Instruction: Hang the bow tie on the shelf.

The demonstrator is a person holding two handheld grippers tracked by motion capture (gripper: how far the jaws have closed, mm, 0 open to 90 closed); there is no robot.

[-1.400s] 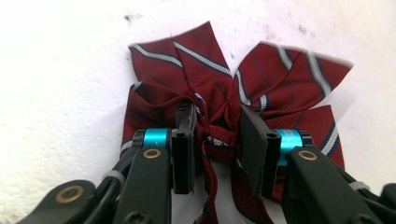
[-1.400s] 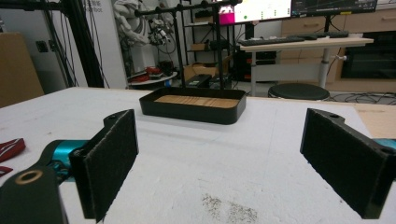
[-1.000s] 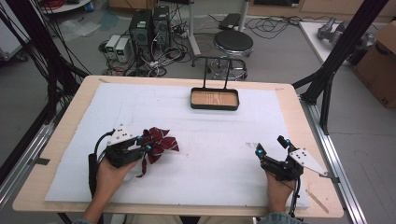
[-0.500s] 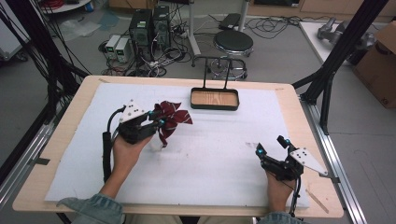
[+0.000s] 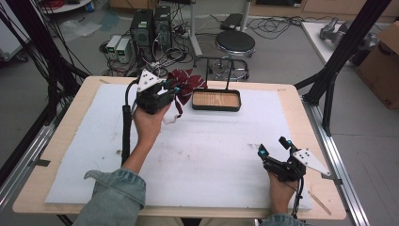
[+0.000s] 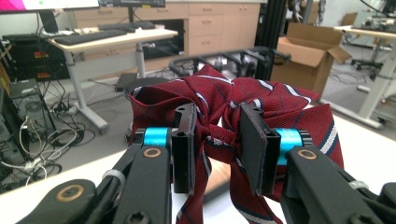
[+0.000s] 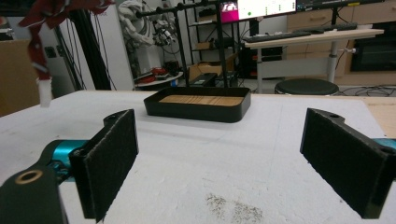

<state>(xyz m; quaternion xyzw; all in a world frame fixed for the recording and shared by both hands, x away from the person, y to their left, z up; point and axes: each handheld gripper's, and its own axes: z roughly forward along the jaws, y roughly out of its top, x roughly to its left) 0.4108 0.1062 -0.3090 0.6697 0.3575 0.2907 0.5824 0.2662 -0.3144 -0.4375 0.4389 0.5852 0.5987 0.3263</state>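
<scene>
A dark red striped bow tie (image 5: pixel 189 79) hangs in the air at the far side of the table, just left of a black tray (image 5: pixel 216 107) with a wooden floor. My left gripper (image 5: pixel 175 92) is shut on the tie's knot. In the left gripper view the pads (image 6: pixel 184 140) pinch the knot of the bow tie (image 6: pixel 224 93) from both sides. A thin black rail (image 5: pixel 214 59) rises behind the tray. My right gripper (image 5: pixel 273 147) rests at the front right, open, with nothing between its jaws (image 7: pixel 224 154). In the right gripper view the tray (image 7: pixel 196 112) lies ahead and the tie (image 7: pixel 46 14) is at upper left.
A white mat (image 5: pixel 211 155) covers the wooden table. A round stool (image 5: pixel 234 43) and computer towers (image 5: pixel 150 28) stand on the floor beyond the far edge. Black frame posts (image 5: pixel 339 56) rise at the right side, near a cardboard box (image 5: pixel 383 70).
My left gripper has risen and carried the bow tie away from the person, from the table's left middle to beside the tray. The right gripper has stayed put.
</scene>
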